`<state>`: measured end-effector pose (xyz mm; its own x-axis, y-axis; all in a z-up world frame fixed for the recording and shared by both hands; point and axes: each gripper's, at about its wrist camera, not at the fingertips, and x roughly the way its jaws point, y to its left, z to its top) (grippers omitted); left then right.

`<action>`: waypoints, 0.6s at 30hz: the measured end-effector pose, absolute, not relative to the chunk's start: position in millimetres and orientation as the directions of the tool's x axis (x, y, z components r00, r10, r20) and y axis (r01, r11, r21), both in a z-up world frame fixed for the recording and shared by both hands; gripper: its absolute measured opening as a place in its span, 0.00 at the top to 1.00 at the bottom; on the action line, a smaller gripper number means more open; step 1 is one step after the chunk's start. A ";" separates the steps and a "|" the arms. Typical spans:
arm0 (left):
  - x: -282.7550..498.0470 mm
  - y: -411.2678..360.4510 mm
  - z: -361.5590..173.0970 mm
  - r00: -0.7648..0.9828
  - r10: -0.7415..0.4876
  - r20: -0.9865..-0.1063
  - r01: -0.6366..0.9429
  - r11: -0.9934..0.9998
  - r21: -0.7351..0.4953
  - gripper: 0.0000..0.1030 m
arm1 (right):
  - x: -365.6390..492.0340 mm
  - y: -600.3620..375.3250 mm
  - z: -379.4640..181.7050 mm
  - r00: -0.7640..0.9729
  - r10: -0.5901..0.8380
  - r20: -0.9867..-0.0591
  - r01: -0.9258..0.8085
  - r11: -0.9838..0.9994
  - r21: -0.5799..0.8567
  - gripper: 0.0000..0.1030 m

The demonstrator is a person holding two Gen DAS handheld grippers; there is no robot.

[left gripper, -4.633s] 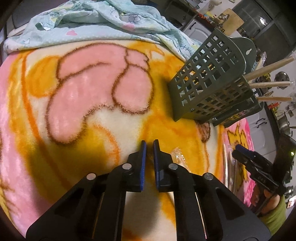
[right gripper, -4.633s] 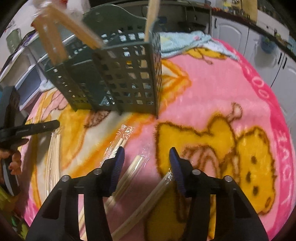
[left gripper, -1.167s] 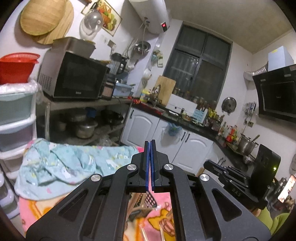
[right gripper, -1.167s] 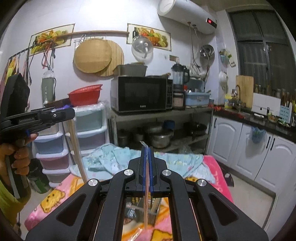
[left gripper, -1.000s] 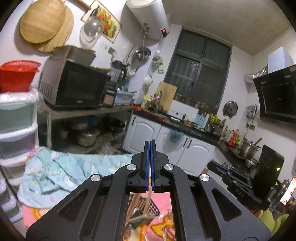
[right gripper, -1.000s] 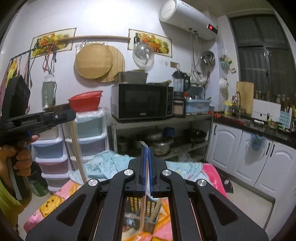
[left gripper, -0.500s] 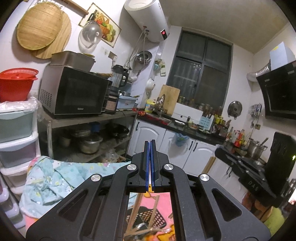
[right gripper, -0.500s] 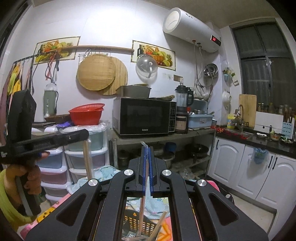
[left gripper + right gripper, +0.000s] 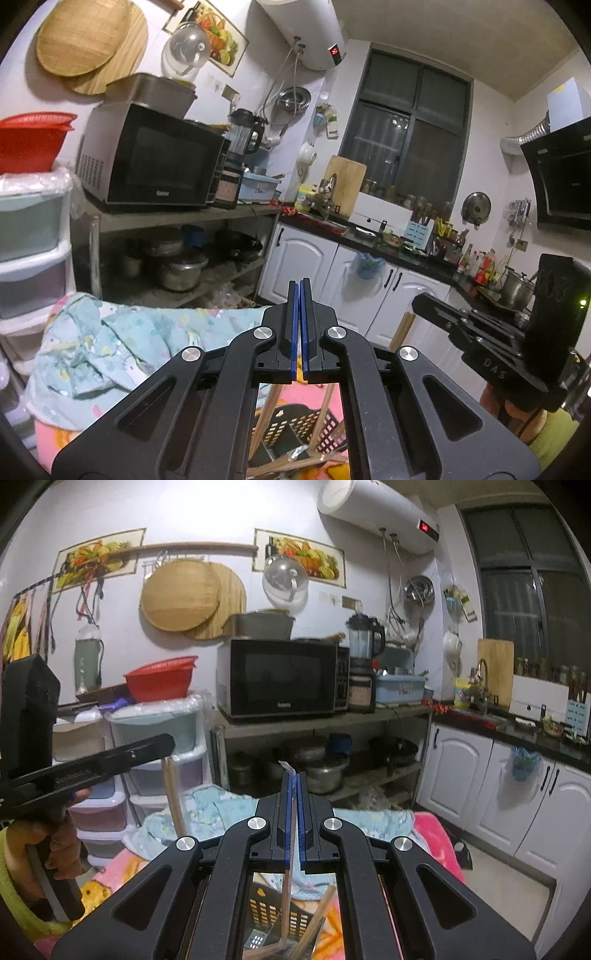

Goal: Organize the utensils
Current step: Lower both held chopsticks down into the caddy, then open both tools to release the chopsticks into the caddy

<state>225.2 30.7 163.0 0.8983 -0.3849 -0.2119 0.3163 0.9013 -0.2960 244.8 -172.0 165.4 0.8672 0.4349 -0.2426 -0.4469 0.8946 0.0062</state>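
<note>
Both grippers held up high, pointing level across the kitchen.
The left black gripper point(image 9: 299, 325) and right black gripper point(image 9: 293, 812) each pinch a wrapped wooden chopstick point(image 9: 289, 849) above the dark slotted plastic basket point(image 9: 275, 915).

Dark lattice basket point(image 9: 295, 430), pink cartoon blanket point(image 9: 436, 836)

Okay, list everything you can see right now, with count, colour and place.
utensil basket: one, dark, on the blanket below both grippers
loose chopsticks: several, wooden, leaning in the basket
blanket: one, pink and yellow, under the basket
cloth: one, light blue, at the blanket's far end
microwave: one, black, on the shelf
strainer: one, red, on the plastic drawers
left gripper: black, shut on a wooden chopstick
right gripper: black, shut on a wrapped chopstick
</note>
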 end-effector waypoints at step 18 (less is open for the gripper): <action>228.7 44.6 127.1 0.872 -0.369 -0.321 0.253 0.902 -0.349 0.69 | 256.6 -177.9 114.9 0.851 0.388 -0.354 -0.386 0.919 0.080 0.74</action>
<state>228.7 44.6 127.1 0.8723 -0.3685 -0.3213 0.2525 0.9023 -0.3493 256.6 -177.9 114.9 0.8510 0.3878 -0.3542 -0.3856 0.9192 0.0798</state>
